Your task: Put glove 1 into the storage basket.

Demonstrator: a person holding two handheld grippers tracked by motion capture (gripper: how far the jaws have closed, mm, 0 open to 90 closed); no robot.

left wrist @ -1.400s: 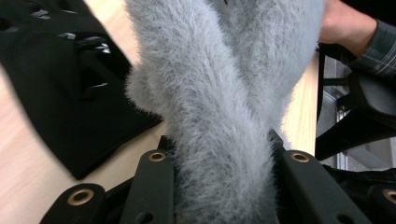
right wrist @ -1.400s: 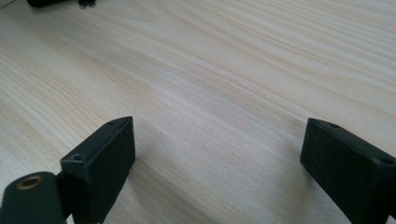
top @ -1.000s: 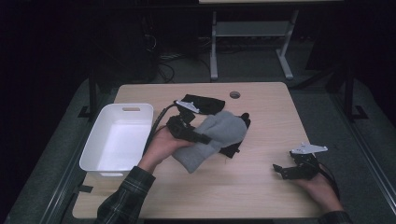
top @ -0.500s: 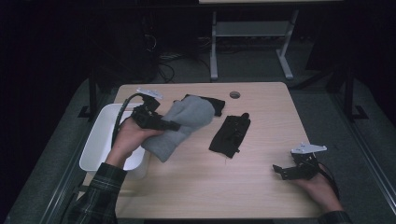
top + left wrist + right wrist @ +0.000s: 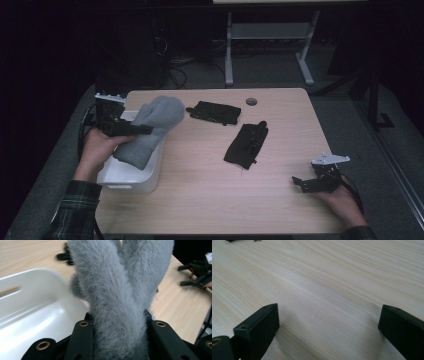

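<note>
My left gripper (image 5: pixel 142 130) is shut on a fluffy grey sock (image 5: pixel 152 127) and holds it over the right part of a white plastic bin (image 5: pixel 131 175) at the table's left side. In the left gripper view the grey sock (image 5: pixel 120 297) fills the gap between both black jaws, with the bin (image 5: pixel 32 307) below and to the left. My right gripper (image 5: pixel 300 182) rests low at the table's front right, its jaws wide apart over bare wood (image 5: pixel 327 302), nothing between them.
Two black garments lie on the wooden table (image 5: pixel 210 200): one (image 5: pixel 214 112) near the back middle, another (image 5: pixel 247 144) at the centre right. A round cable hole (image 5: pixel 251 101) sits near the far edge. A desk frame stands on the floor behind.
My left gripper has carried the grey sock leftward from the middle of the table to above the white bin. The right gripper has stayed where it was.
</note>
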